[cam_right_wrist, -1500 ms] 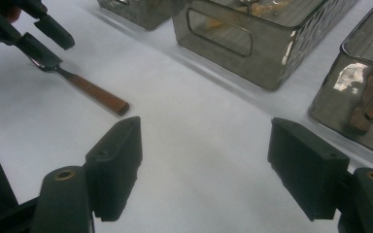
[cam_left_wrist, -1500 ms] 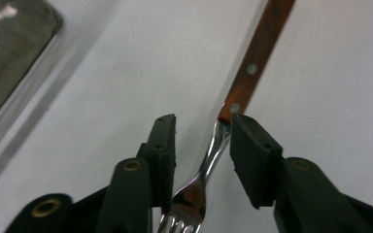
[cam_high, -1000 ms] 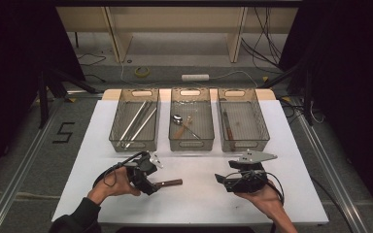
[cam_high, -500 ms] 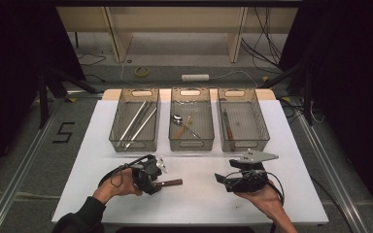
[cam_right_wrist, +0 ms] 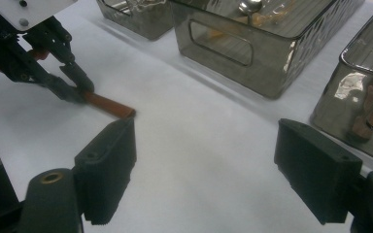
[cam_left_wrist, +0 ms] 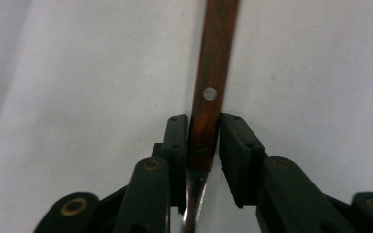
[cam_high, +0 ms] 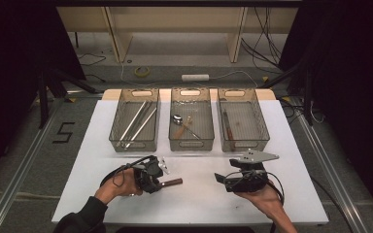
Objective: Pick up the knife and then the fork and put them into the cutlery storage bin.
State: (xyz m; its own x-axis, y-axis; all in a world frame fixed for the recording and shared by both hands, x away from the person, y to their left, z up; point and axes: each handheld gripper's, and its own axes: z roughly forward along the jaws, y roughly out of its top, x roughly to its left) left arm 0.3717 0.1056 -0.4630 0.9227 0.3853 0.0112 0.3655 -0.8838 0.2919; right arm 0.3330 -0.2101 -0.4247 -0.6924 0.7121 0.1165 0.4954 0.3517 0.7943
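Lab: black curtains (cam_high: pixel 9 58), floor cables (cam_high: pixel 267 39).

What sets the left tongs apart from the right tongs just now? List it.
The left tongs have their jaws closed on the wooden-handled utensil that lies on the white table; the right tongs stand wide open with nothing between their jaws. The left tongs carry no grey plate on top in the high view, while the right tongs bear one. Both sit low over the table in a hand, in front of the three bins.
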